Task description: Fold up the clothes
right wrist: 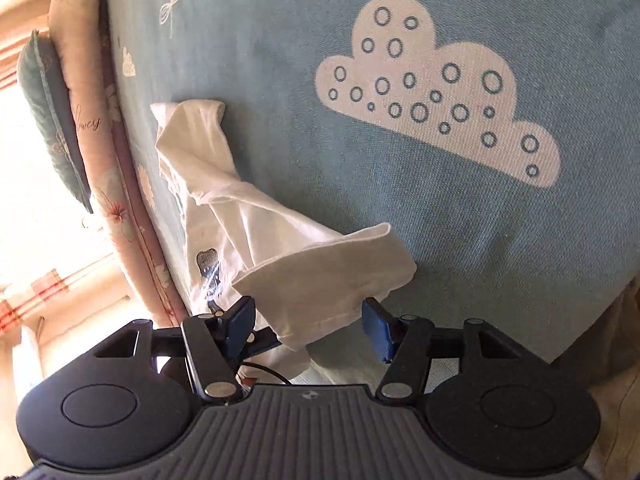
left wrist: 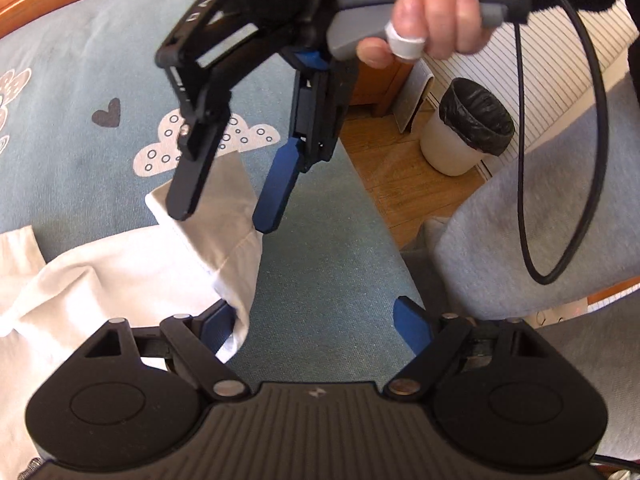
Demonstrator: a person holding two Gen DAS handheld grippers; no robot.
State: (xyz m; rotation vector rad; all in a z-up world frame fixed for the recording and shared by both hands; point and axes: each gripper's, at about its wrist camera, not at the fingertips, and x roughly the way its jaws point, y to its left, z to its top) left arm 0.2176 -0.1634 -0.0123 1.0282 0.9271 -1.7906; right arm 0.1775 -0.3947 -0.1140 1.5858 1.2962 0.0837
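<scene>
Though tools' tips are cut off, white shirt [right wrist: 280, 248] shows btwn.

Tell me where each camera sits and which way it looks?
Left wrist view: sits on the left gripper, looking steeply down at the blue bedspread, the white garment and a bin; the right gripper, open above the sleeve, and the hand holding it show.
Right wrist view: sits on the right gripper, looking along the bedspread toward the pillows; only its own blue fingers show, open around a sleeve.
Shared: garment, cloud print and bedspread.
</scene>
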